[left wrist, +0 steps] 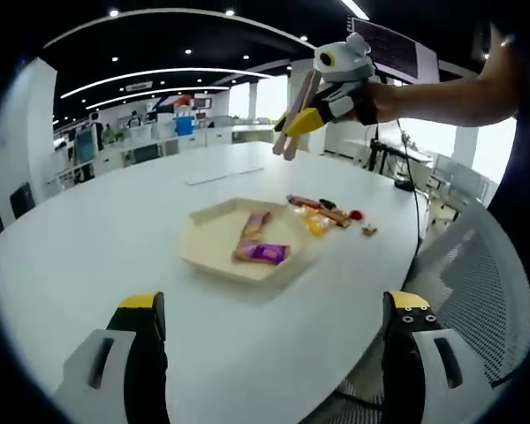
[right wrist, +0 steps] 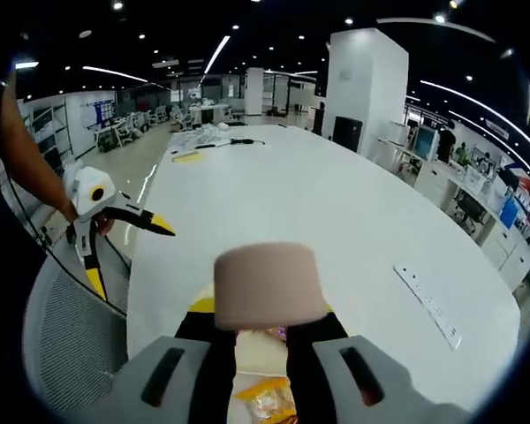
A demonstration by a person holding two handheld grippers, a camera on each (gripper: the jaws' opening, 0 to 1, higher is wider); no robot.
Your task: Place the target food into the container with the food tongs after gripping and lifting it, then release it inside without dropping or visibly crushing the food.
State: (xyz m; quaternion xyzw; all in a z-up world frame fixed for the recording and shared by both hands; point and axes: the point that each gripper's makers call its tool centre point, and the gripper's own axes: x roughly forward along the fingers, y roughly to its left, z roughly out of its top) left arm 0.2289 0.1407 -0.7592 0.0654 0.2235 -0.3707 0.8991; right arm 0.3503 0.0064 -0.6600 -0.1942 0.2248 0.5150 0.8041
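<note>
Container [left wrist: 214,250]: a pale, shallow tray lying on the desk, holding a brown wrapped snack [left wrist: 254,224] and a purple packet [left wrist: 267,253].
Loose food [left wrist: 322,213]: several small wrapped items are sitting on the desk just beside the container's far edge.
Food tongs [left wrist: 294,121]: pinkish-beige tongs are pointing down above the desk, well apart from the food; in the right gripper view their blunt end [right wrist: 267,284] is blocking the middle.
Right hand-held gripper [right wrist: 261,353]: its jaws are clenching the food tongs; it also appears in the left gripper view [left wrist: 325,106], held by a bare arm.
Left hand-held gripper [left wrist: 276,318]: its jaws are standing wide apart, released, gripping nothing; the right gripper view shows it [right wrist: 128,247] beside the desk.
Desk [left wrist: 106,238]: a white, rounded top.
Mesh chair [left wrist: 477,265]: standing at the desk's edge.
</note>
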